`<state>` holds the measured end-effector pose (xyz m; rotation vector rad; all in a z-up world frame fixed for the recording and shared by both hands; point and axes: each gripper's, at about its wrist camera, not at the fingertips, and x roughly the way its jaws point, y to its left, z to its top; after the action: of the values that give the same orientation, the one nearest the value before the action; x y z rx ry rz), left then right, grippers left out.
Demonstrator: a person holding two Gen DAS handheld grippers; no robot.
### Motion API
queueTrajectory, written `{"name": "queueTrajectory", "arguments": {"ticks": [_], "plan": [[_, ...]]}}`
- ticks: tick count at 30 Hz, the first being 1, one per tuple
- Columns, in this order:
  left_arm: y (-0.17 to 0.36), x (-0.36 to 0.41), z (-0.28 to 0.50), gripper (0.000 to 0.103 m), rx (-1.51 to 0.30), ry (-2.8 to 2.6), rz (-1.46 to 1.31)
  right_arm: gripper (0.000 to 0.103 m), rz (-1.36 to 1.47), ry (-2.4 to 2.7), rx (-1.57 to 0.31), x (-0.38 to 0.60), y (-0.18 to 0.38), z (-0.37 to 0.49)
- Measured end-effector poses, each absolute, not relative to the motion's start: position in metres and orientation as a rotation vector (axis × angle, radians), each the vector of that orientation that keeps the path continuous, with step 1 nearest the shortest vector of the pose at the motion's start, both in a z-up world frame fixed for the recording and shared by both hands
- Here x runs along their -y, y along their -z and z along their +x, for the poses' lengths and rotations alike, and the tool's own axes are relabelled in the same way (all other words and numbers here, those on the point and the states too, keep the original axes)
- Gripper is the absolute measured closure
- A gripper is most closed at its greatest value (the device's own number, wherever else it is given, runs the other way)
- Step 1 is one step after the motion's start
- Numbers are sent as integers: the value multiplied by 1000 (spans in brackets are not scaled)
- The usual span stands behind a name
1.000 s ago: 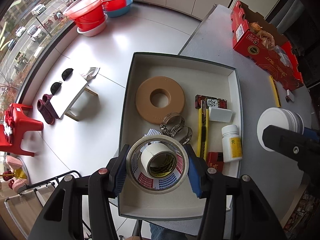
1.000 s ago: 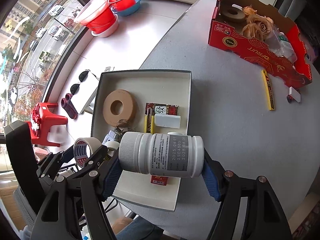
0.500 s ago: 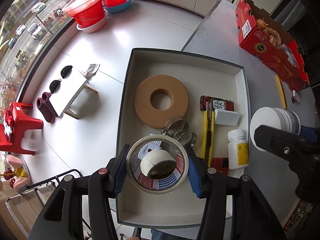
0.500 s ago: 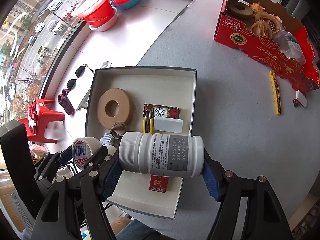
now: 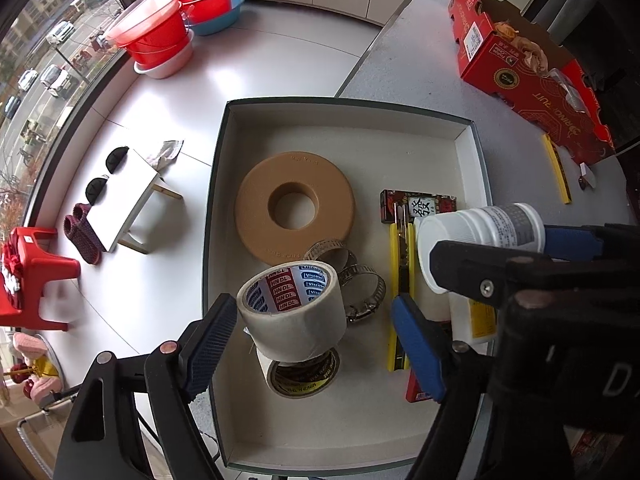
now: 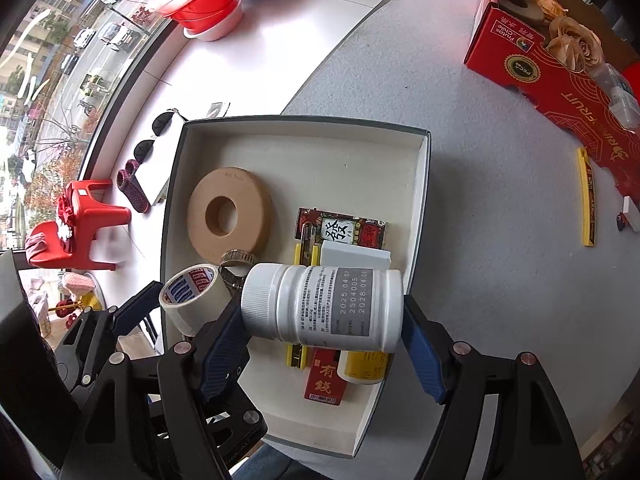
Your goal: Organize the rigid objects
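Observation:
A grey-rimmed white tray (image 5: 468, 160) sits on the grey table. My left gripper (image 5: 314, 302) points down into its near part, and its jaws are opening. A cream tape roll (image 5: 292, 316) stands tilted between them on a smaller tape roll (image 5: 304, 372), beside the left pad and clear of the right pad. My right gripper (image 6: 320, 302) holds a white bottle (image 6: 320, 304) sideways over the tray's right side (image 6: 420, 184). Its jaws are opening, but both pads still touch the bottle's ends.
In the tray lie a brown ring disc (image 5: 294, 210), hose clamps (image 5: 360, 280), a yellow box cutter (image 5: 400, 272), a small yellow-labelled bottle (image 5: 472, 316) and red card packs (image 6: 324, 376). A red fruit box (image 5: 532, 80) and a yellow strip (image 5: 556, 168) lie further back on the table.
The left jaws have spread, and the cream tape roll has tipped over onto the smaller roll. Both grippers have sunk toward the tray, and the right one now has the bottle over it.

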<state>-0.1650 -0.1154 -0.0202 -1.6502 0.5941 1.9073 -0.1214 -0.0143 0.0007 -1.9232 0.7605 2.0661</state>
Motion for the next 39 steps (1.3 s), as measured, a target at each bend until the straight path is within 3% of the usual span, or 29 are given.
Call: {"name": "queueTrajectory", "arguments": {"ticks": [2,5,8,14,20,29,39], "plan": [[19,117,-167,15,-575,-1896,-1662,10,-1904,-2069,-736,12,-4,-119],[16,117,-166,1,-588,-1909,-1643,6,-1892,-2078,-755,11,-8,-114],[12,120,-165,0,-584,-1917,-1624,1,-1870,-2079,-790,8,-14,-108],[-1,123,-159,1,-691,-1986,-1575,1,-1793,-2132,-813,8,-32,-94],[-14,135,-157,1,-550,-1961,-1596,1,-1693,-2206,-811,16,-54,-80],[-18,143,-138,0,-662,-1931,-1628,1,-1669,-2214,-772,29,-71,-54],[-24,162,-121,0,-663,-1906,-1656,1,-1674,-2176,-740,39,-77,-32]]}}
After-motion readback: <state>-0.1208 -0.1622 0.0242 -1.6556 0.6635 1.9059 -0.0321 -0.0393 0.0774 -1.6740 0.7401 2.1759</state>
